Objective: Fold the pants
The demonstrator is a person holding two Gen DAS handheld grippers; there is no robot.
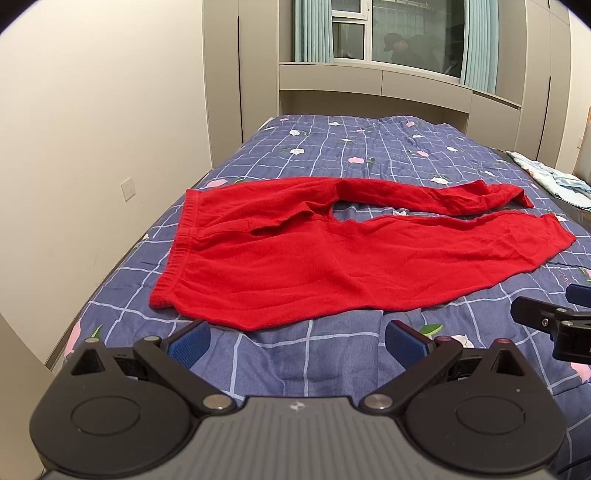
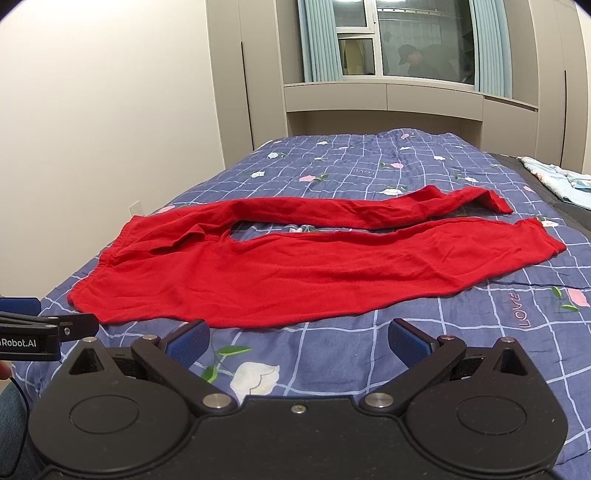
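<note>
Red pants (image 1: 295,258) (image 2: 280,269) lie spread flat on the bed, waistband to the left, both legs stretching to the right with a gap between them. The far leg's cuff is folded over at its end. My left gripper (image 1: 297,341) hovers open just short of the pants' near edge, below the seat area, nothing between its blue pads. My right gripper (image 2: 299,339) is also open and empty, a little before the near leg's edge. Each gripper shows at the edge of the other's view.
The bed carries a blue checked quilt (image 1: 369,155) with flower prints. A light patterned cloth (image 1: 554,177) lies at the bed's right side. A wall (image 1: 92,129) runs along the left, with cabinets and a window (image 1: 406,33) behind the bed's head.
</note>
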